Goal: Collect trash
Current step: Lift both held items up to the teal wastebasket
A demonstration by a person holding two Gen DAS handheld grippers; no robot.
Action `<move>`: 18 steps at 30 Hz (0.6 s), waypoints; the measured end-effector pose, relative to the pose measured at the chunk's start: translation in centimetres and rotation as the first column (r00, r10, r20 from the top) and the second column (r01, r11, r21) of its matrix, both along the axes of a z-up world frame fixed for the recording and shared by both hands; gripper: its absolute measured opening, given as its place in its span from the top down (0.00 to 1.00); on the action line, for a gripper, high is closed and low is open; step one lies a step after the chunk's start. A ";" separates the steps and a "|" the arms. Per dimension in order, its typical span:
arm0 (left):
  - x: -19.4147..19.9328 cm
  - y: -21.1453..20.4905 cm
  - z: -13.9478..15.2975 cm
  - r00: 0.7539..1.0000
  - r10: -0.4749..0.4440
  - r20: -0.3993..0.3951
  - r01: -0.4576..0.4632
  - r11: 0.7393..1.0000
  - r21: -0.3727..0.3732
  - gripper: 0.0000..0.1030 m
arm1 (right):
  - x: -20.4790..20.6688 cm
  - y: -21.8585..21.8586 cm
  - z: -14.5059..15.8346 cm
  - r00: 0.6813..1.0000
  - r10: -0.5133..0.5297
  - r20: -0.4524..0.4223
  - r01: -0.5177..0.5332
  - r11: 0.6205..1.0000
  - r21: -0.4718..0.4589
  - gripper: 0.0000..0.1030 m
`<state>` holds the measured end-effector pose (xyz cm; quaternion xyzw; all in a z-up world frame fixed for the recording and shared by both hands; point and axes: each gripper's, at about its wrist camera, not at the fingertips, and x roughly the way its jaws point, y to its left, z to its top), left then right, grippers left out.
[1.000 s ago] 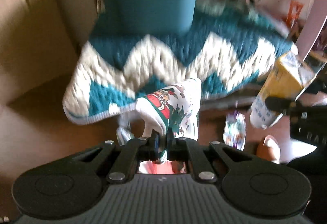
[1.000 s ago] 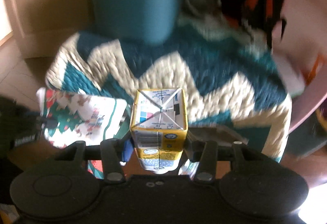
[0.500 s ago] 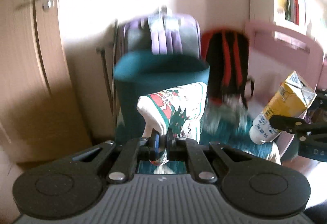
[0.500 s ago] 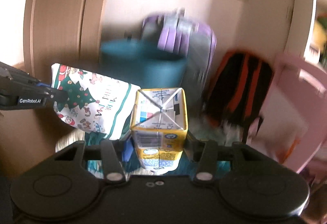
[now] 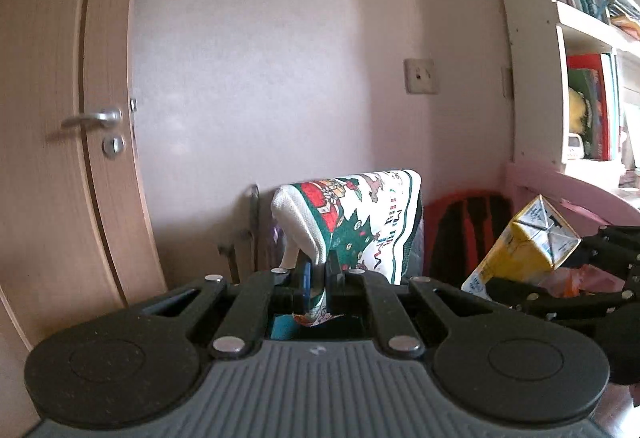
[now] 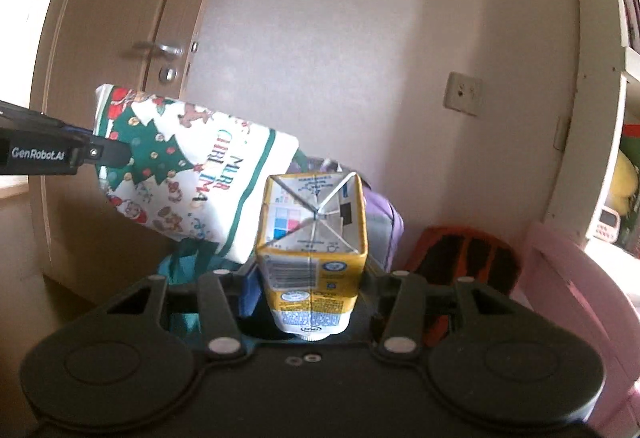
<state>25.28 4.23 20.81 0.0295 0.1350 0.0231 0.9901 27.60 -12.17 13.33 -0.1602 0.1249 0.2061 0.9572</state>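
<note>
Left hand-held gripper (image 5: 317, 274): clenched on a Christmas-print bag (image 5: 356, 222), held upright ahead of it | Right hand-held gripper (image 6: 310, 290): a yellow carton (image 6: 312, 238) is grasped between its fingers, base outward | Door (image 5: 60, 138) is seen to the left.

Bare wall (image 5: 300, 58) ahead leaves room above — backpack (image 6: 460, 258) and bookshelf (image 5: 580, 78) crowd the right
</note>
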 end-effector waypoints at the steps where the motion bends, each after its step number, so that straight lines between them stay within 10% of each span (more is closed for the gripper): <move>1: 0.7 0.1 0.2 1.000 0.006 0.004 -0.006 1.000 0.011 0.94 | 0.6 0.3 0.3 1.000 0.000 0.002 0.000 1.000 0.007 0.54; 18: 12.4 1.7 -9.8 0.963 0.010 -0.270 0.003 0.999 0.048 0.94 | 13.0 4.9 -8.1 0.949 -0.018 -0.313 0.018 1.000 -0.001 0.53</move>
